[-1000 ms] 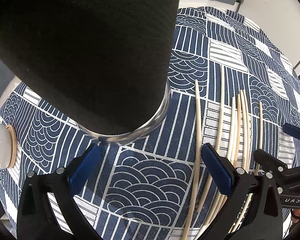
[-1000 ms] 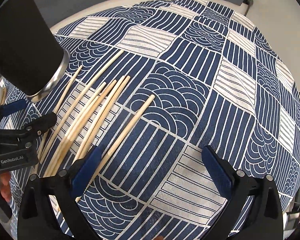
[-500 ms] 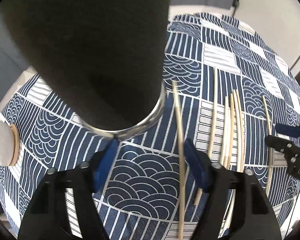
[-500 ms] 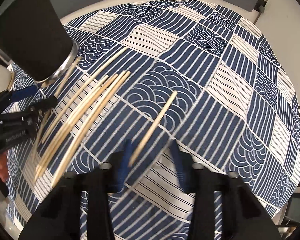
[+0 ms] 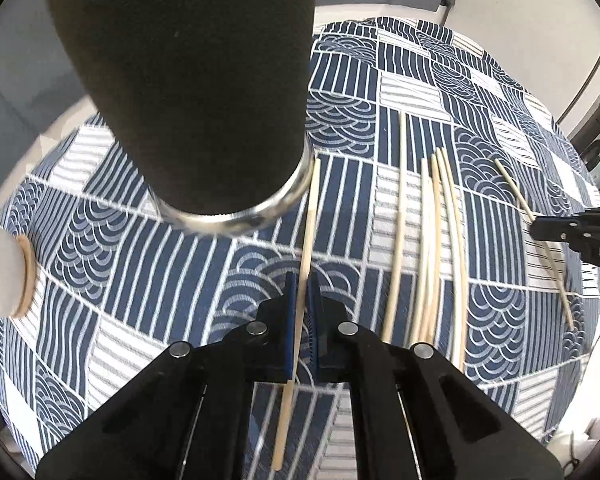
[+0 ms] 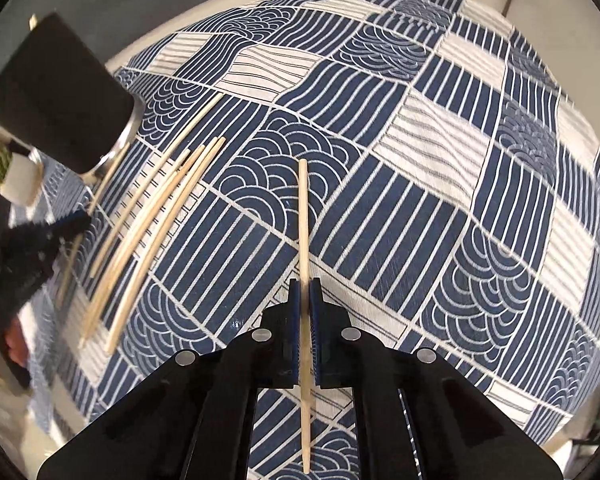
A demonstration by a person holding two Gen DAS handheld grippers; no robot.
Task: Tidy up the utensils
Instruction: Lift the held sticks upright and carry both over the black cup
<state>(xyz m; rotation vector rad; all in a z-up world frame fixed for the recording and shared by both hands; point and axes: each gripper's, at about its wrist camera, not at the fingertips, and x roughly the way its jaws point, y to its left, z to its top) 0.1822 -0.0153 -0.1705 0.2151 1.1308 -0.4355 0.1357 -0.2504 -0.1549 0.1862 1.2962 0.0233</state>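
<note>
Left gripper (image 5: 302,280) jaws clamped on one chopstick (image 5: 307,232), frame centre, tip beside black utensil holder (image 5: 188,80) upper left. Right gripper (image 6: 307,286) jaws clamped on another chopstick (image 6: 303,216), centre. Loose chopsticks (image 6: 156,216) lie left on the patterned tablecloth (image 6: 420,200).

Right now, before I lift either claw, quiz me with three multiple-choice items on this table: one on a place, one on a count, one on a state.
1. Where is the black holder relative to the left claw's chopstick?
A. To its left
B. To its right
C. Under it

2. How many chopsticks lie in the loose group between the two held ones?
A. Two
B. Five
C. Nine

3. What state is the right claw in?
A. Wide open
B. Shut on a chopstick
C. Shut on nothing

Answers: 1 A, the holder's metal rim sits left of the stick's tip. 2 B, five pale sticks lie together. 3 B, blue pads pinch the stick.
</note>
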